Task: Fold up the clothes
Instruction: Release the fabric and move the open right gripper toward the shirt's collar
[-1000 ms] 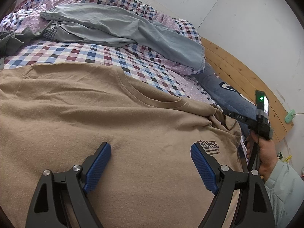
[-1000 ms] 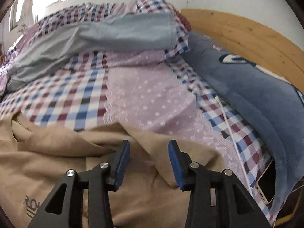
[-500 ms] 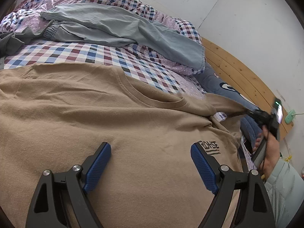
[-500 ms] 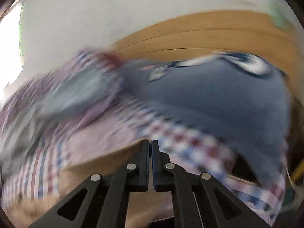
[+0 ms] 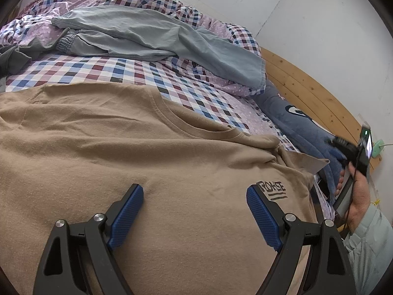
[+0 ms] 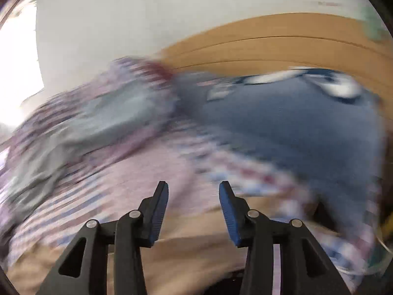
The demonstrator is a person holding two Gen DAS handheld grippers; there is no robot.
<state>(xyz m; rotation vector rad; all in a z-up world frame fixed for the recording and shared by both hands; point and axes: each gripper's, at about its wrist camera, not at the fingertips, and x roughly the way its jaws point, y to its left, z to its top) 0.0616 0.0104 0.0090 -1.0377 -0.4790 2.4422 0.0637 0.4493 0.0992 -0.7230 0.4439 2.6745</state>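
A tan T-shirt (image 5: 147,172) with a dark chest logo lies spread face up on the checked bed. My left gripper (image 5: 195,193) hovers open over the shirt's chest, with nothing between its blue pads (image 5: 127,211). The shirt's right sleeve (image 5: 303,162) lies flat toward the bed's edge. Beyond it, a hand (image 5: 357,194) holds my right gripper (image 5: 337,145), clear of the sleeve. The right wrist view is motion-blurred. There my right gripper (image 6: 194,186) stands open and empty above the tan T-shirt (image 6: 196,253).
Grey-blue trousers (image 5: 152,34) lie across the checked quilt (image 5: 137,73) at the back. A blue pillow (image 5: 289,113) rests against the wooden headboard (image 5: 307,86) on the right. A green object (image 5: 379,145) sits at the headboard's end.
Half a second ago my right gripper was shut on the sleeve and drawing it outward. It has since opened and let go, and the sleeve lies flat. The left gripper has not moved.
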